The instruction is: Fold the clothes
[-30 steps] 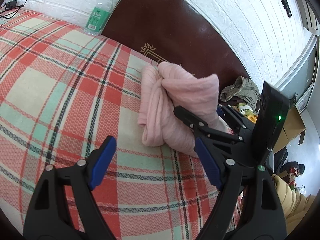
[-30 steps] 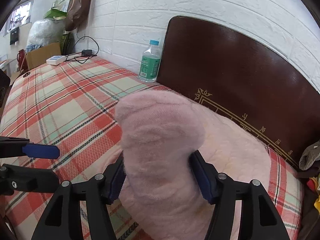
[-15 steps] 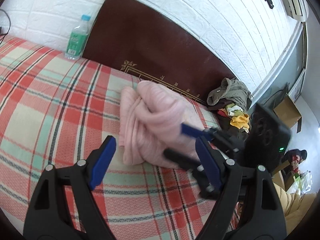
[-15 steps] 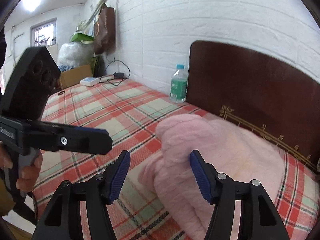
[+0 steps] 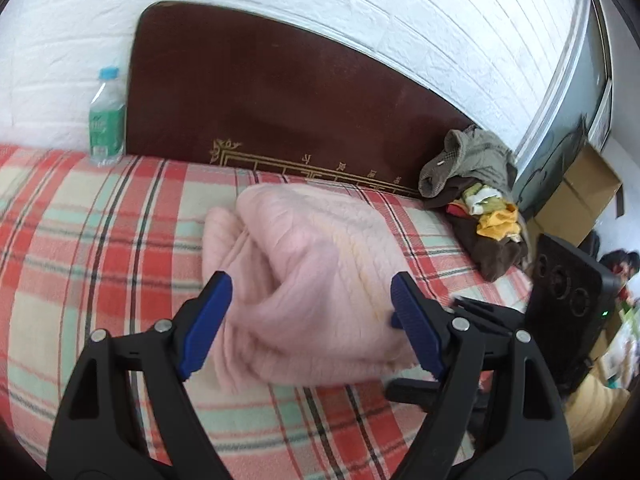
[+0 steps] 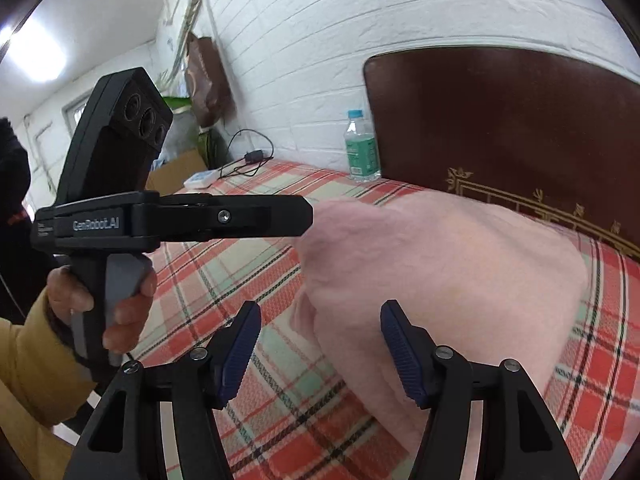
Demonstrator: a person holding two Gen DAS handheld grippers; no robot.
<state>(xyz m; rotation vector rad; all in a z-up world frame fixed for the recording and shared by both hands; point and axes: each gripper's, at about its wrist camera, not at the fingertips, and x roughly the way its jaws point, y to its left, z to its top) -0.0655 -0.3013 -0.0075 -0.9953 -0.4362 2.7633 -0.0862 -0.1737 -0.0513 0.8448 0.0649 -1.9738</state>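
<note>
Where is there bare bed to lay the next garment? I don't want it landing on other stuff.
Free: the plaid bedspread between the water bottle and the pink sweater, and the strip in front of the sweater. Crowded: the corner by the headboard, where a clothes pile sits, and the far end with the charger cable.

A clear plastic water bottle with a green label and pale blue cap stands upright on the red, cream and green plaid bed cover, just beside the dark brown headboard with gold ornament. A white brick wall rises behind. A heap of olive, brown and yellow garments lies at the bed's far end. A black cable trails near brown cardboard boxes.
</note>
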